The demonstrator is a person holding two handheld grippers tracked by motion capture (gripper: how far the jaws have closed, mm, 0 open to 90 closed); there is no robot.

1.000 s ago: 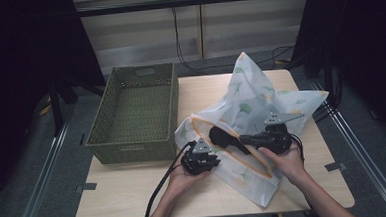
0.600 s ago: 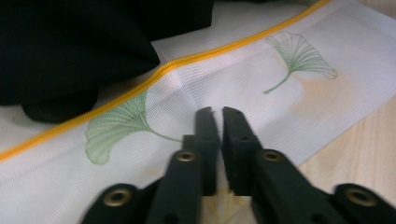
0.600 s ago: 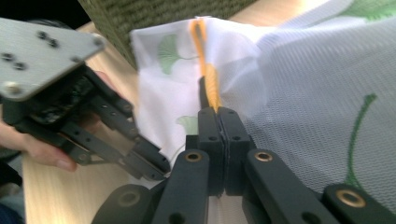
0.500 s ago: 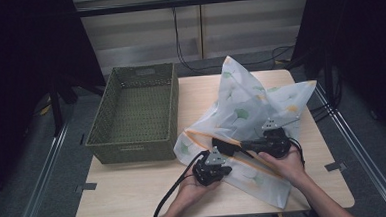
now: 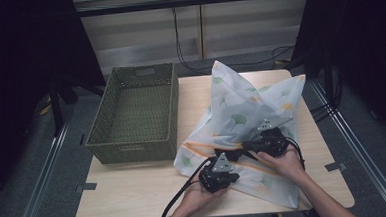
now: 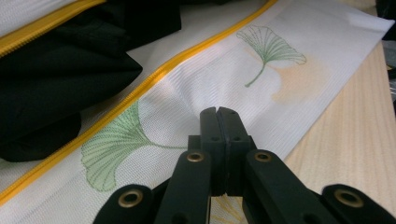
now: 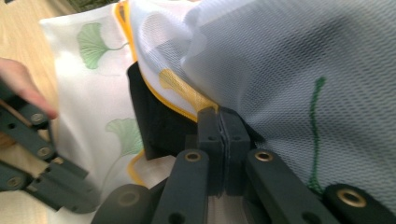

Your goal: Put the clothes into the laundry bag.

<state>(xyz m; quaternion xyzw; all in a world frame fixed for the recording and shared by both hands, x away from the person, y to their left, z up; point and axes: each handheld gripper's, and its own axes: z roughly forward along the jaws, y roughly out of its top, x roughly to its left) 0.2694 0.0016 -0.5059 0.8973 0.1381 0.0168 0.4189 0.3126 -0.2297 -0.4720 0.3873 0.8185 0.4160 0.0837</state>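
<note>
the white mesh laundry bag with green leaf prints and a yellow zipper [image 5: 241, 121] lay on the pale wooden table [image 5: 135, 191], just beside the green woven basket [image 5: 136, 111]. its cloth looked thin, netted and puffed up in a peak. something black and soft [image 6: 60, 70] sat inside the bag's open mouth. the left gripper [image 6: 218, 114] had just squeezed tight on a pinch of the bag's lower white flap. the right gripper [image 7: 218, 114] was clamped on the bag's yellow zipper edge. a second before, the bag's mouth gaped wider and the left gripper was farther from the basket's side.
</note>
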